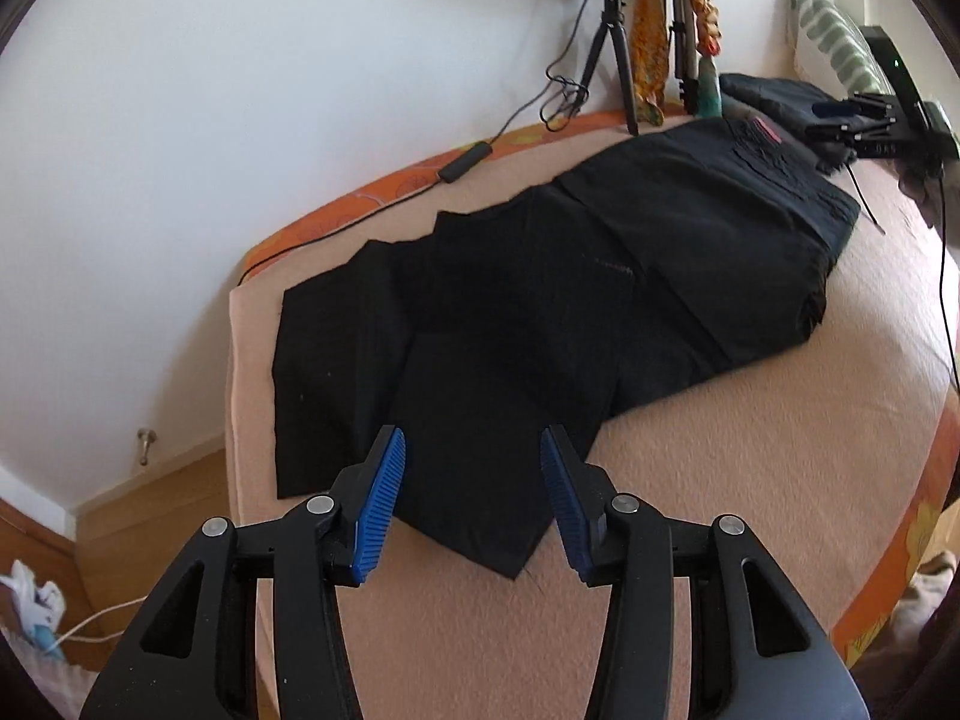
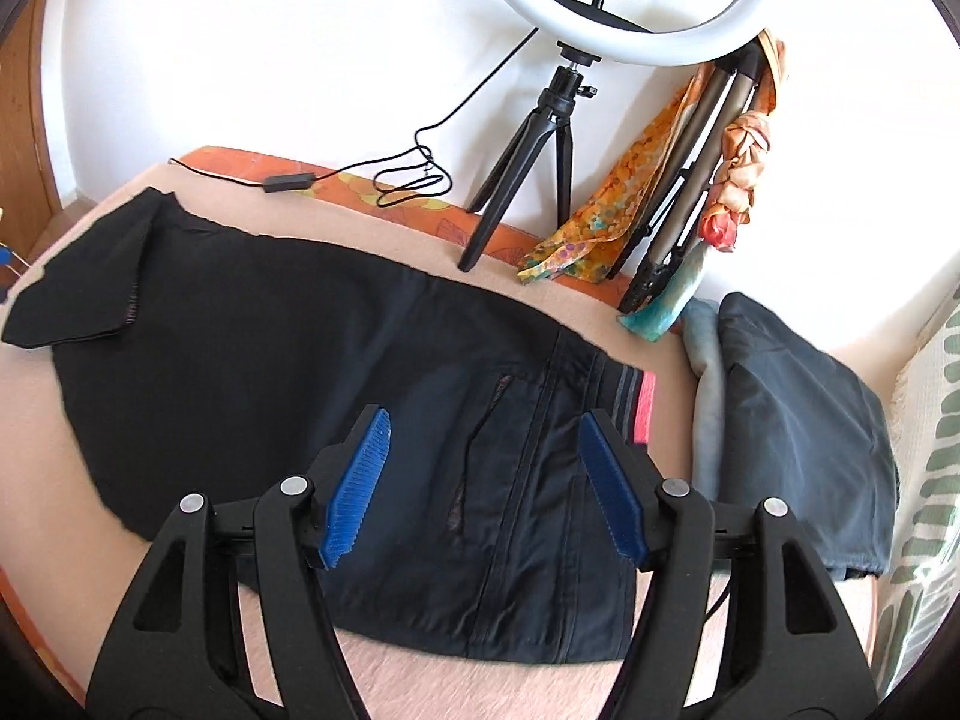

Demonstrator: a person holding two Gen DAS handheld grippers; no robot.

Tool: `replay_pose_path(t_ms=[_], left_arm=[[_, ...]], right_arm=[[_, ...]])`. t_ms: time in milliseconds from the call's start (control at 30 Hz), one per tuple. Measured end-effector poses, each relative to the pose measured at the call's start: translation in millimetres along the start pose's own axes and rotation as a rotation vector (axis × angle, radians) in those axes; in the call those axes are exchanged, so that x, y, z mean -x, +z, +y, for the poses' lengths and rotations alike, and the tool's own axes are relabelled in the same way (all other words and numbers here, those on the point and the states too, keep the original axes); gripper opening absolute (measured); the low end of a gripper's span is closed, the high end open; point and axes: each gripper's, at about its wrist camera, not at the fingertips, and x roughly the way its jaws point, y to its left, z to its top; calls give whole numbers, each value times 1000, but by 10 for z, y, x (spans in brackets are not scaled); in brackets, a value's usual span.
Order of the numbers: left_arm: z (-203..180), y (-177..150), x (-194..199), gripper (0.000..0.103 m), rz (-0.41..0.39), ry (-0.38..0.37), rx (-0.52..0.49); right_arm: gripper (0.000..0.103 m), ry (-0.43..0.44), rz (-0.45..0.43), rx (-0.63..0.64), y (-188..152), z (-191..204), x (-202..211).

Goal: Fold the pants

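Note:
Black pants (image 1: 540,300) lie flat on a peach blanket (image 1: 690,510) on the bed, legs toward the left wrist view's near side, waistband with a red label (image 1: 765,132) far right. My left gripper (image 1: 473,456) is open and empty, hovering over the leg ends. In the right wrist view the pants (image 2: 300,360) stretch leftward, with one leg end folded over at the far left. My right gripper (image 2: 485,438) is open and empty above the waistband (image 2: 558,408). It also shows in the left wrist view (image 1: 852,120) at the far right.
A ring light on a tripod (image 2: 540,138) stands at the bed's far edge by the wall, its cable (image 2: 408,180) trailing along the edge. Patterned scarves (image 2: 600,222) and a second folded tripod (image 2: 690,210) lean there. Folded dark clothes (image 2: 798,420) lie right of the pants.

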Motion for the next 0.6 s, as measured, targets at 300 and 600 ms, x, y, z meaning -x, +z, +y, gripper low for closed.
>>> replay_pose_path(t_ms=[300, 600], left_arm=[[-523, -125, -100, 46, 19, 111, -213], [-733, -73, -494, 46, 48, 229, -353]], right_arm=[[68, 148, -40, -109, -324, 230, 812], [69, 191, -99, -253, -382, 81, 1023]])
